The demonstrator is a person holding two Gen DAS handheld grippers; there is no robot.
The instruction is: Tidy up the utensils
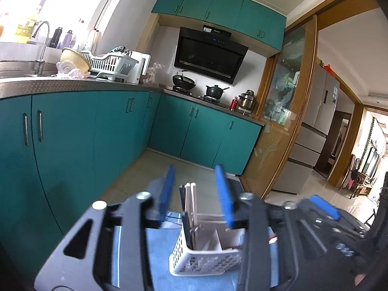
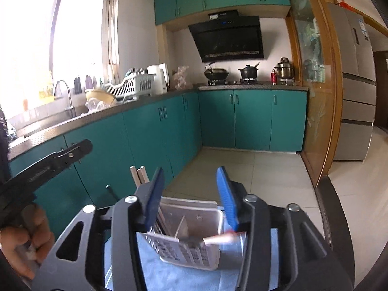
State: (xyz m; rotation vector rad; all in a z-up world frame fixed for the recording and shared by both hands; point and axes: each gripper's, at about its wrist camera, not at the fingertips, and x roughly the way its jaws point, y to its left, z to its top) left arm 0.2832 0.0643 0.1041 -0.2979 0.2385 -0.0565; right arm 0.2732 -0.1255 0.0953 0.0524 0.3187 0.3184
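A white perforated utensil basket with inner dividers stands on a light blue cloth. Several chopsticks stand upright in its left compartment. My left gripper is open and empty above the basket, fingers either side of the chopsticks without touching. In the right wrist view the basket sits below my right gripper, which is open. A blurred pale utensil with a dark end lies across the basket's rim. The chopstick tops show left of the left finger.
Teal cabinets run along the left and back under a counter with a sink tap, a dish rack and pots on the stove. The other gripper's body and a hand are at the left.
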